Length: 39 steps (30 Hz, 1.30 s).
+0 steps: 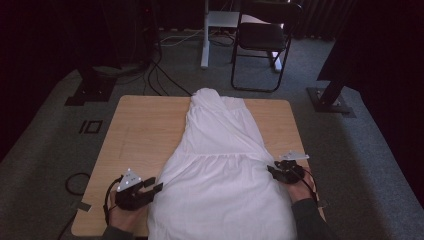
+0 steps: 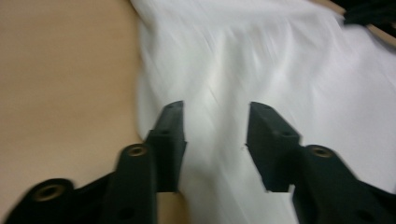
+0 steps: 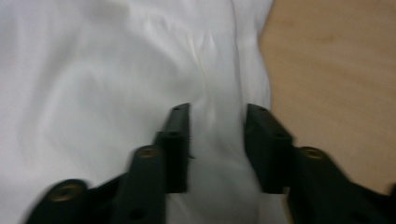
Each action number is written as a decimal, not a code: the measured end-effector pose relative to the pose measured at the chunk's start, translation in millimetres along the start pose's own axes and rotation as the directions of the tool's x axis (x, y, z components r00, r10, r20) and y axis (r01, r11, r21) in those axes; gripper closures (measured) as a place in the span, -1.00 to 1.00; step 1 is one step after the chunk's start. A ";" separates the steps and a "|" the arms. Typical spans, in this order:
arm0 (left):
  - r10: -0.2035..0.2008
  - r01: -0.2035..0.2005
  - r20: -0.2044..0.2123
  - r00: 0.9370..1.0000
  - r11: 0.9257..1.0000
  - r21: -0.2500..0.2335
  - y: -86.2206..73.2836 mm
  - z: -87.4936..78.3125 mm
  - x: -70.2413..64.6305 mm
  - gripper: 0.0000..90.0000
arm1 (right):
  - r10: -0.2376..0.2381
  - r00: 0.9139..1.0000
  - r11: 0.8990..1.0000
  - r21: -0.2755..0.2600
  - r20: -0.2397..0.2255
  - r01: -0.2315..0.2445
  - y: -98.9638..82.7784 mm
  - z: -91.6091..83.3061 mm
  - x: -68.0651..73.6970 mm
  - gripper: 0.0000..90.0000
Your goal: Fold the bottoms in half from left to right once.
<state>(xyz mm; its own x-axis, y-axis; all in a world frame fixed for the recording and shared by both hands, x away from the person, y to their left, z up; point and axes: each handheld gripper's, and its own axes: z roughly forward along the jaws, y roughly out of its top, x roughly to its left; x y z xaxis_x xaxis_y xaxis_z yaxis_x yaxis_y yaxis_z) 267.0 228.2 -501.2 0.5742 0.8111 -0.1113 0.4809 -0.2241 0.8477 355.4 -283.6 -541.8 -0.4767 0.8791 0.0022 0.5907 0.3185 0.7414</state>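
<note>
— What's nearest to us?

— The person's two forearms come in over the near edge of the light wooden worktop point(image 1: 135, 130). The left gripper point(image 1: 150, 186), black with a grey three-cornered plate on top, sits at the left hem side of the white, soft cotton dress point(image 1: 220, 165). Its fingers point(image 2: 170, 140) are spread, with the white cloth lying flat under the gap between them; they pinch nothing.

— And the other hand?

— The right gripper point(image 1: 274, 169) is at the opposite edge of the skirt, a little farther up the worktop. Its fingers point(image 3: 177, 140) are spread too, over the dress's edge, with bare wood just beside them. Whether the tips touch the cloth, I cannot tell; the gripper views are blurred.

— Where does the dress lie?

— Flat down the middle of the worktop, wide skirt toward the person and hanging over the near edge, gathered waist in the middle, narrow top reaching the far edge.

— Beyond that?

— Grey carpet, black cables point(image 1: 160, 75) trailing across it, a black folding chair point(image 1: 262, 40) behind the worktop, and a white post point(image 1: 205, 35) beside the chair.
</note>
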 end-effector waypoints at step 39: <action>-0.095 0.098 -0.037 0.995 0.991 0.096 53.2 134.7 45.2 0.96 | 0.111 0.990 0.987 -0.129 0.084 -0.100 106.5 57.7 -38.4 0.99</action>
<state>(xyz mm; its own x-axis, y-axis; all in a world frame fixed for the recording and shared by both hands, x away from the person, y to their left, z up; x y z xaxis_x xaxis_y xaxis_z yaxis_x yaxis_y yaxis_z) 407.8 180.2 -531.0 0.5006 0.8484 -0.1719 0.5962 -0.1940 0.7790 474.1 -263.0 -501.6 -0.3517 0.9357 0.0283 0.5468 0.1808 0.8175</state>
